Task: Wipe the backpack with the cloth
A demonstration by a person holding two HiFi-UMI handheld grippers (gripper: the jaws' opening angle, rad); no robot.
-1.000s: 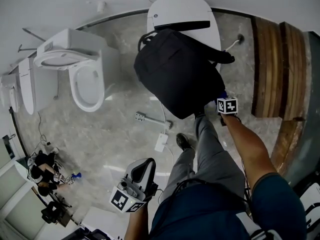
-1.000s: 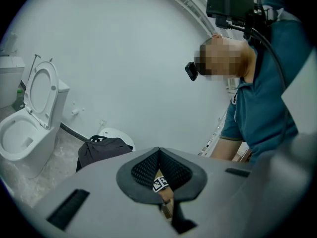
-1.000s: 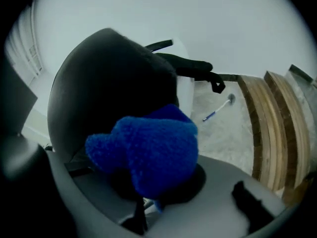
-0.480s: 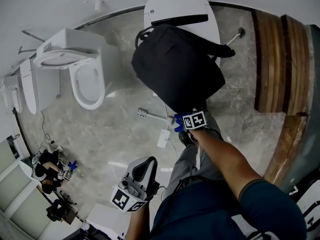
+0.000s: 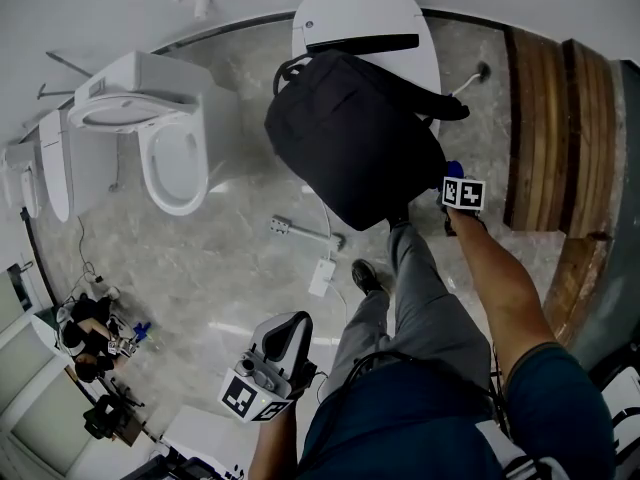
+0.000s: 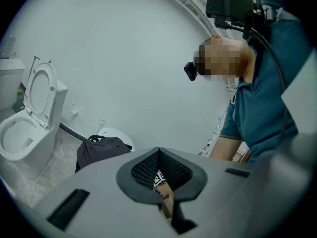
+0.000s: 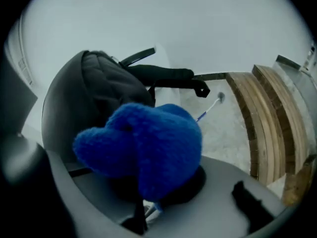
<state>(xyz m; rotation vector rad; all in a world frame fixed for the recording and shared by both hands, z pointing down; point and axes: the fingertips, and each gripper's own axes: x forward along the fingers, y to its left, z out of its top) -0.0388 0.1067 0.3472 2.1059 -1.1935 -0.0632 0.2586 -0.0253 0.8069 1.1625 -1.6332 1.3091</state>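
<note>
A black backpack lies on the closed lid of a white toilet; it also shows in the left gripper view and fills the left of the right gripper view. My right gripper is at the backpack's right edge, shut on a fluffy blue cloth. That cloth bulges out and hides the right gripper's tips; it sits against the backpack's side. My left gripper hangs low beside my leg, well away from the backpack. In its own view, the left gripper has its jaws together, holding nothing.
An open toilet stands left of the backpack, with another fixture further left. Wooden slats run along the right. A hose and fitting lie on the marble floor. Dark equipment sits at the lower left.
My right gripper with the cloth swept from the backpack's right edge down to its near bottom edge, then back up to the right edge. The left gripper stayed put.
</note>
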